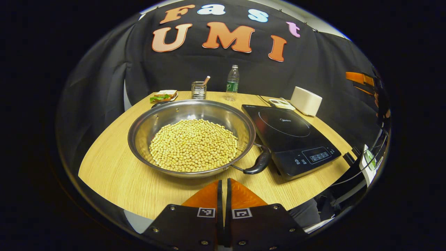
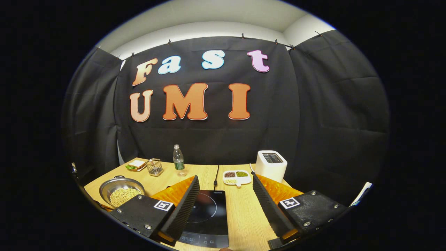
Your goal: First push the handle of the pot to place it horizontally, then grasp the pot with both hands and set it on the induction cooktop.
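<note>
Pale wood-grain worktop (image 1: 115, 174) carries a round, shiny steel pot (image 1: 191, 137) heaped with small yellowish beans (image 1: 193, 144) toward its left edge; its curved dark handle (image 1: 258, 163) angles toward the flat, glossy black induction cooktop (image 1: 291, 137) just beside it, with bare wood along the near edge. Left gripper (image 1: 224, 188) hangs before the pot, fingers together. Right gripper (image 2: 224, 205) hovers over the cooktop's near edge, fingers wide apart.
</note>
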{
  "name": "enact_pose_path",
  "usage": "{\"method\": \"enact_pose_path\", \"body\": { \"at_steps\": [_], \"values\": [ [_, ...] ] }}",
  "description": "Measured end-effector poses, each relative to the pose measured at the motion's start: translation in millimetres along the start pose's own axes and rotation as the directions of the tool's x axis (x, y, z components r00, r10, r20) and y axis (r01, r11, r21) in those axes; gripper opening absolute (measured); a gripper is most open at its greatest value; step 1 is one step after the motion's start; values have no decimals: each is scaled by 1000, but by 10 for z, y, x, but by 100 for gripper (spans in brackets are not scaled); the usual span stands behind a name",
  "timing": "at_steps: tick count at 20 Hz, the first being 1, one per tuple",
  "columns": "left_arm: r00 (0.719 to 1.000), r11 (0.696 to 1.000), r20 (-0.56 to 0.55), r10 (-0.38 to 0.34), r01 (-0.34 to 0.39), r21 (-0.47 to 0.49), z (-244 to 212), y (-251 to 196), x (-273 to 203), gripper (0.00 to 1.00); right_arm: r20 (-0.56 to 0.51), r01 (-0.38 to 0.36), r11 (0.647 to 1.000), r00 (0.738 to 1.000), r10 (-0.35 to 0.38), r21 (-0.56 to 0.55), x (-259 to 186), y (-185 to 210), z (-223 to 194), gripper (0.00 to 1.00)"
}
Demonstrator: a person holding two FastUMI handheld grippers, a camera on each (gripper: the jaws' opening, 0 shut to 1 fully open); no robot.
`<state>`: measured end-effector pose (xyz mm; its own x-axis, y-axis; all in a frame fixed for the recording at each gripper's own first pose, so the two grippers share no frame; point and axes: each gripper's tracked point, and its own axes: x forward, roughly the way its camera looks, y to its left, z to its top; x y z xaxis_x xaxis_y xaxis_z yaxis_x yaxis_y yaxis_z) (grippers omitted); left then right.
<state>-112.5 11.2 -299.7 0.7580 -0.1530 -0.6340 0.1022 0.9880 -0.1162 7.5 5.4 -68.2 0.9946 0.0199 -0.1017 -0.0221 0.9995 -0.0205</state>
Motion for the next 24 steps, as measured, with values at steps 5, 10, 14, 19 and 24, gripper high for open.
{"method": "enact_pose_path", "body": {
  "at_steps": [5,10,14,19,24],
  "values": [
    [1000,999,-5,-30,30,33,52,-130,104,2,-13,9,1000,1000,-9,0,24,-24,-45,95],
    [1000,997,-12,-16,17,80,79,-135,151,2,-18,13,1000,1000,-13,2,49,-52,-56,100],
    [1000,994,-16,-12,13,104,105,-184,214,2,-20,13,1000,1000,-12,9,69,-91,-77,95],
    [999,994,-28,-20,23,108,134,-273,307,2,-22,23,1000,1000,-23,16,80,-191,-95,100],
    [997,994,-38,-60,63,87,193,-401,432,2,-14,48,998,999,-48,35,84,-334,-70,95]
  ]
}}
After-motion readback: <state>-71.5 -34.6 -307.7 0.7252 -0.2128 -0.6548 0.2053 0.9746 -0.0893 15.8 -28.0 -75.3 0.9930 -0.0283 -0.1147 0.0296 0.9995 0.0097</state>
